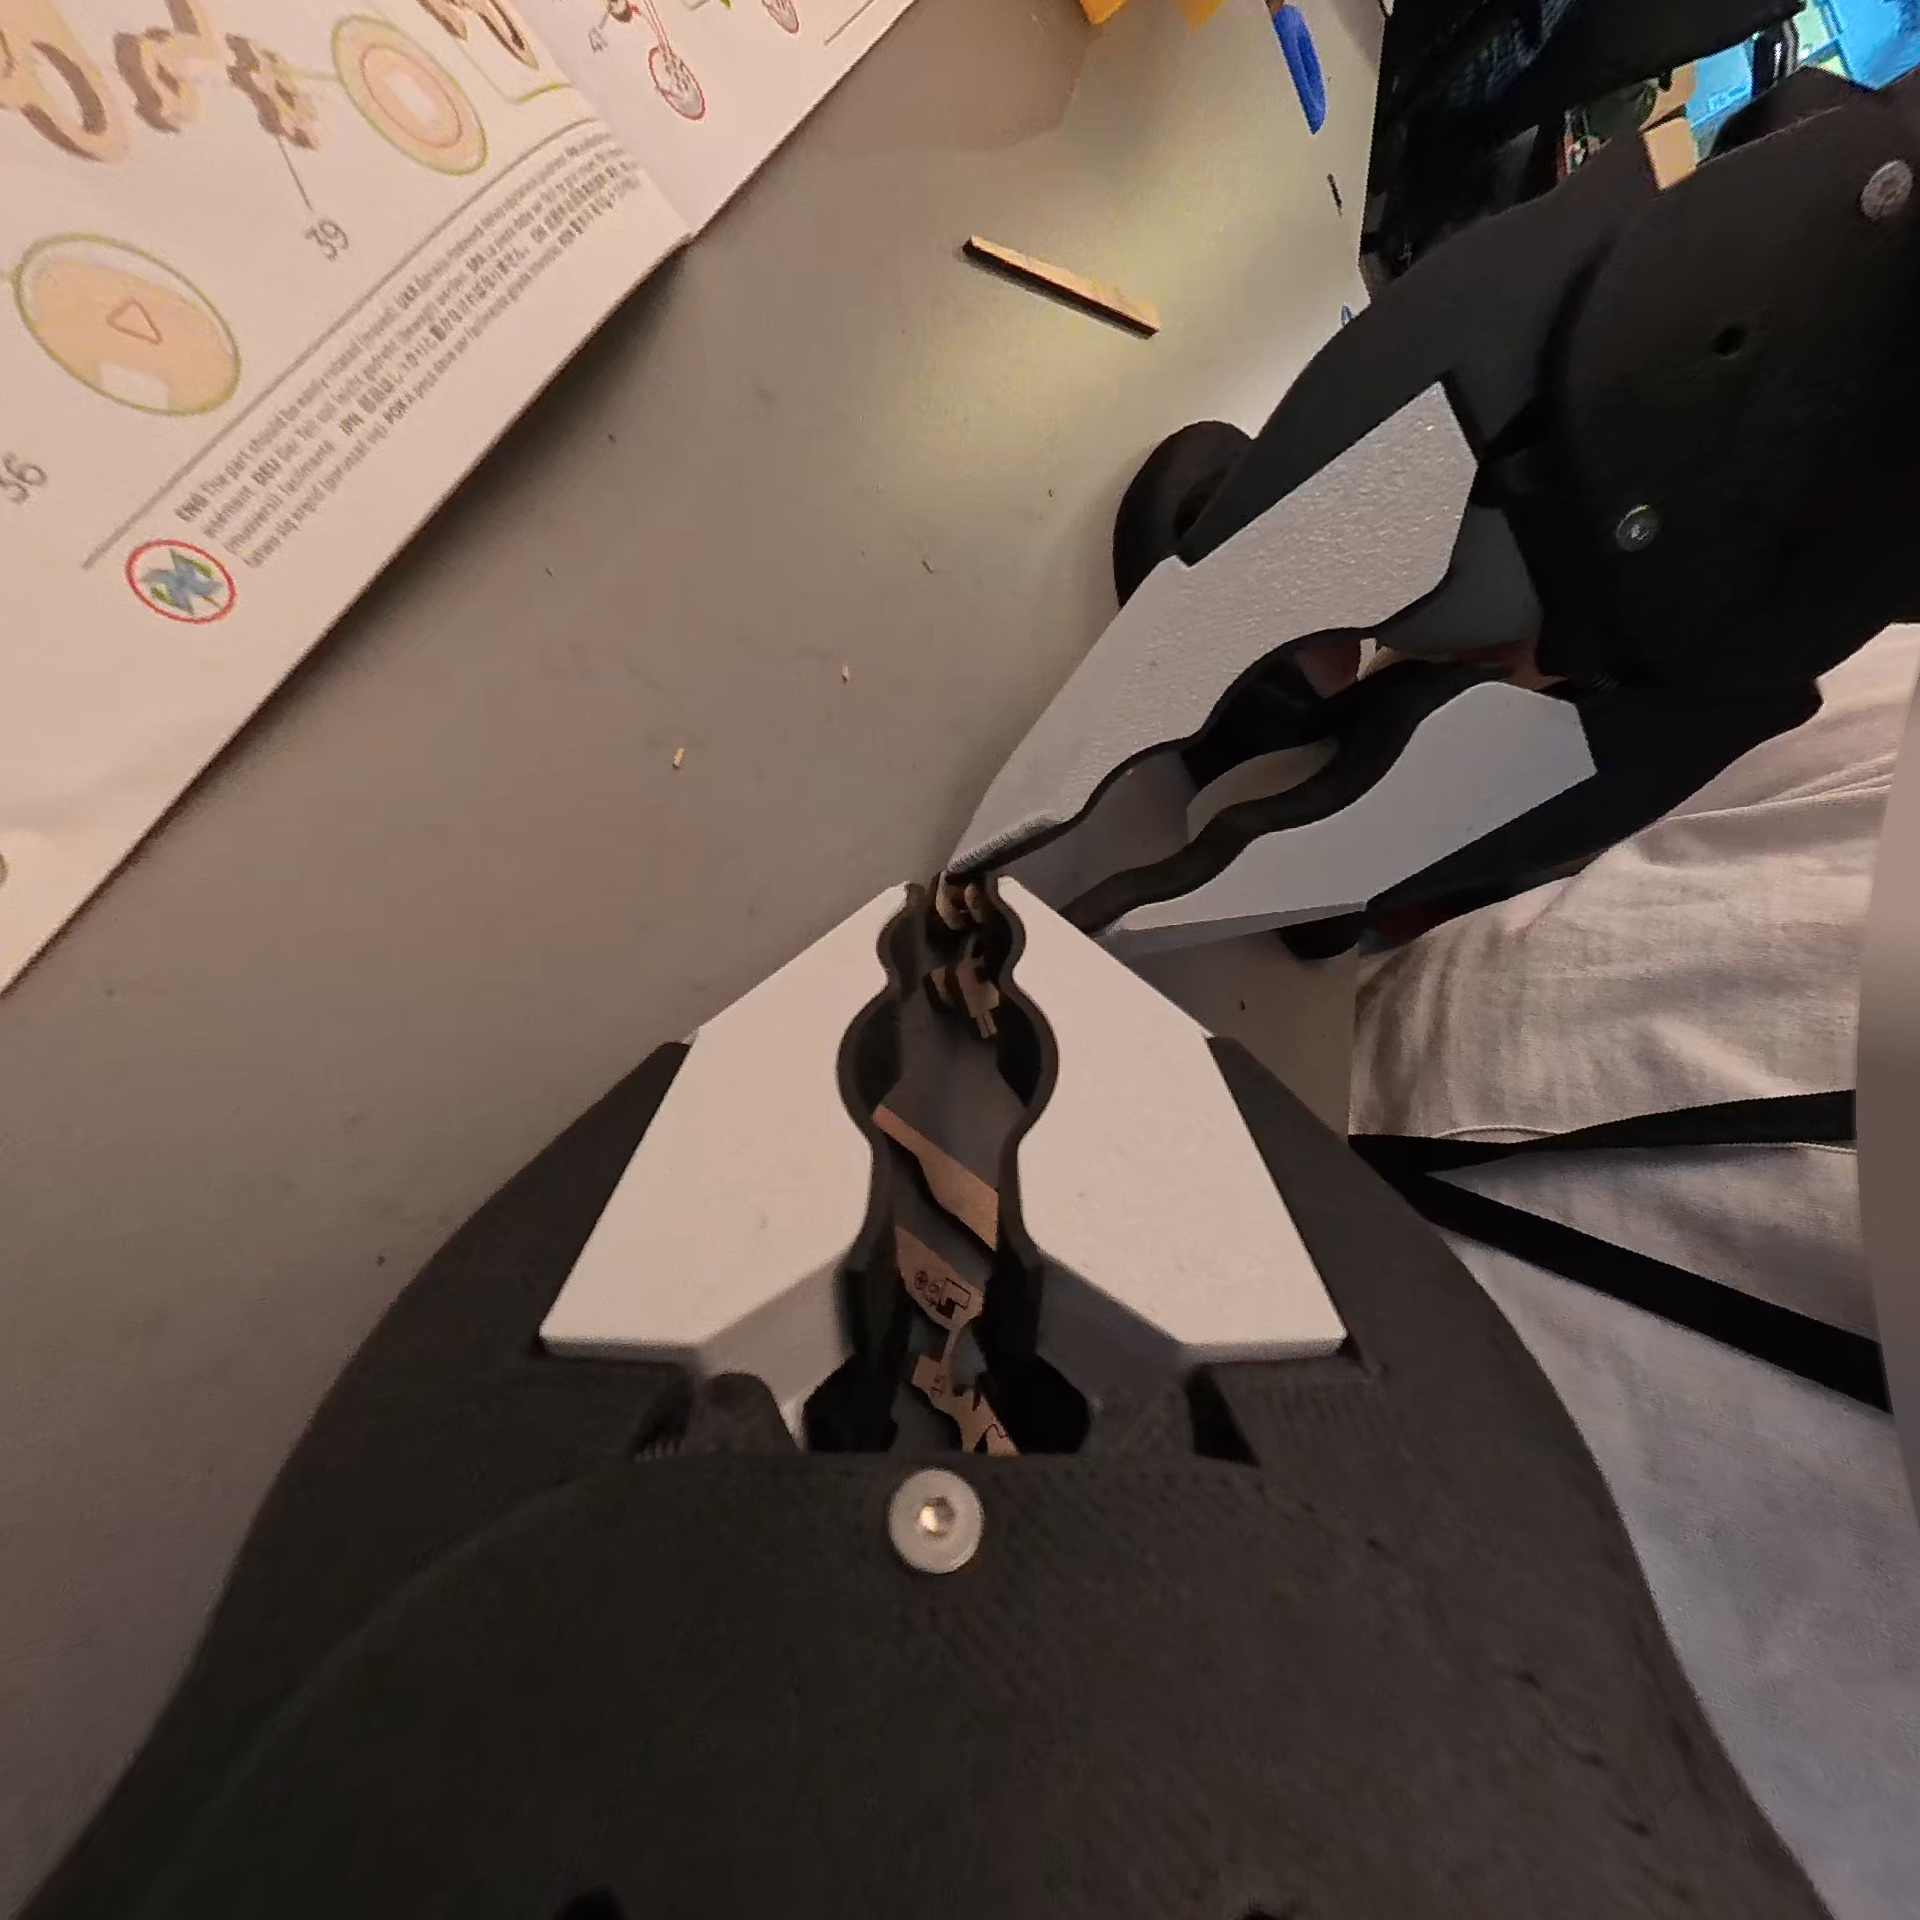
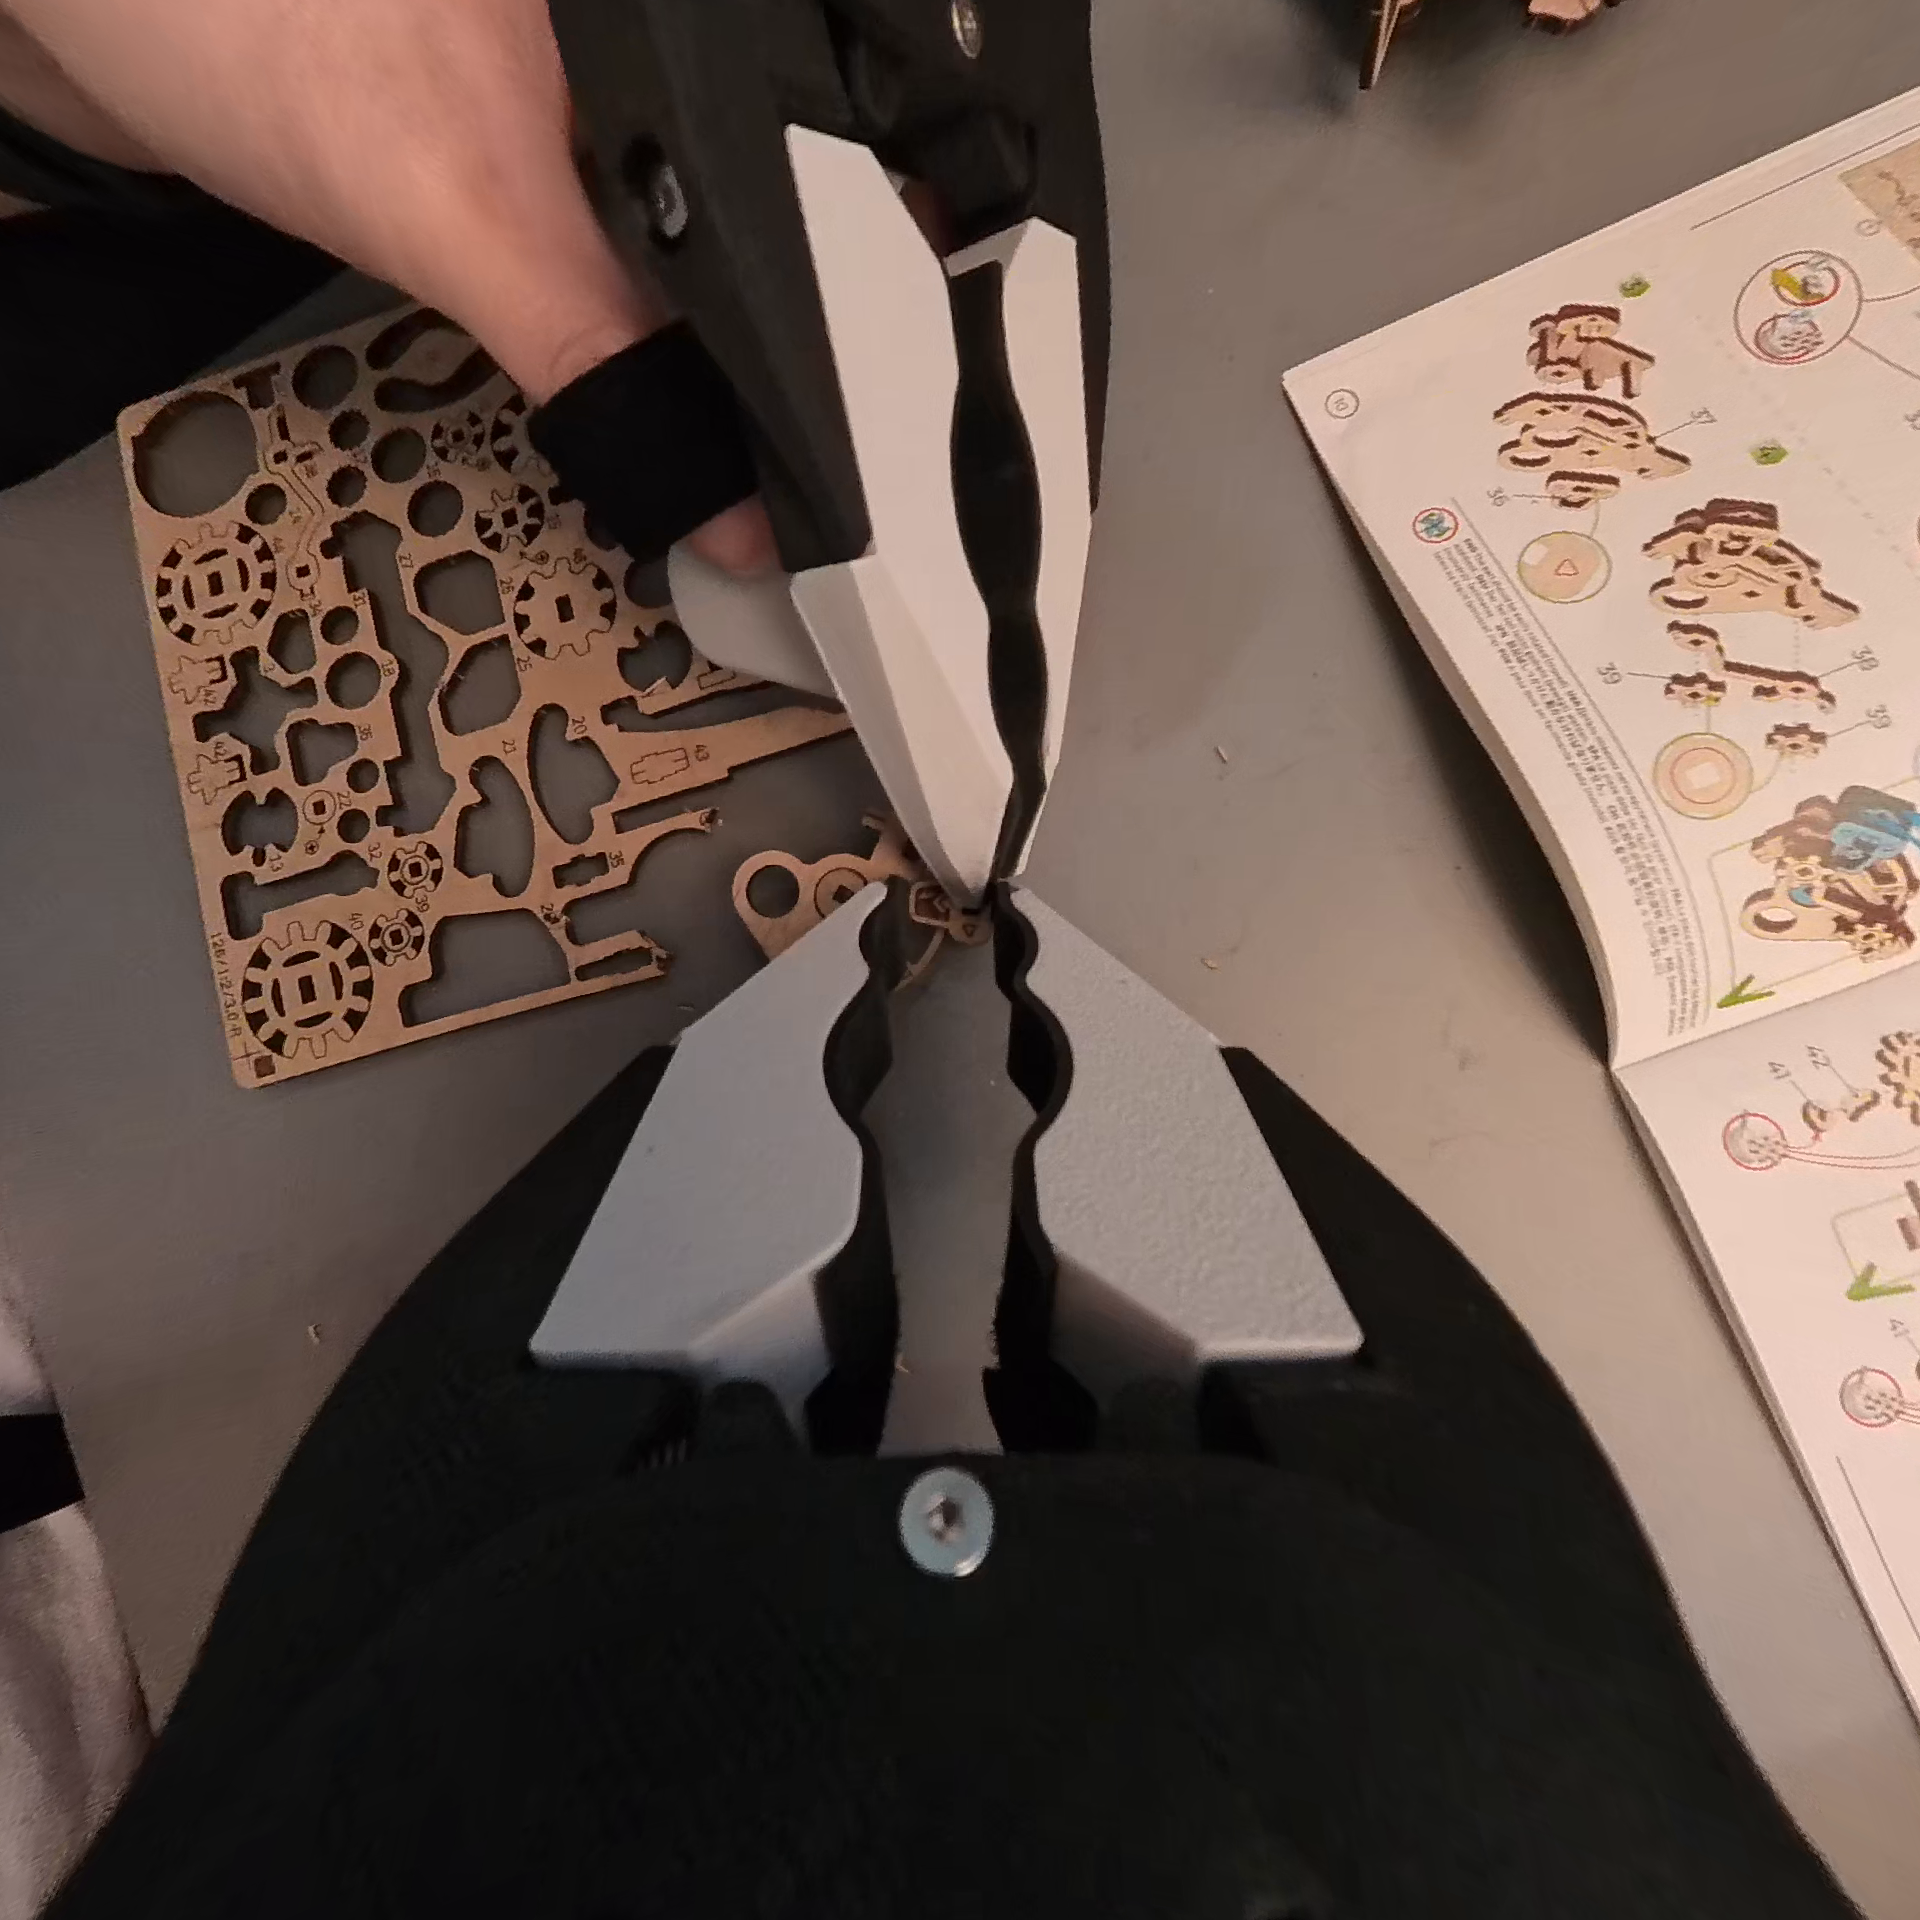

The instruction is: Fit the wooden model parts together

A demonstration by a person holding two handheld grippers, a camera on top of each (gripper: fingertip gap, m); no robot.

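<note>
My left gripper [image 1: 956, 896] is shut on a thin, flat wooden part [image 1: 954, 902], of which only the edge shows at its tips. My right gripper [image 2: 938, 906] is closed around a small wooden part [image 2: 935, 902] with a cut-out hole, with a narrow gap between its fingers. The two grippers meet tip to tip just above the grey table. In the right wrist view the left gripper [image 2: 989, 871] comes down from above. In the left wrist view the right gripper [image 1: 1013, 894] reaches in from the right. How the two parts join is hidden by the fingertips.
A flat wooden piece with a round hole [image 2: 787, 891] sits just left of the tips. A punched-out wooden sheet [image 2: 416, 675] lies farther left. An open instruction booklet [image 2: 1662, 727] lies to the right and also shows in the left wrist view [image 1: 260, 312]. A loose wooden strip [image 1: 1060, 283] lies beyond. Less than 4 cm separates the two grippers' tips.
</note>
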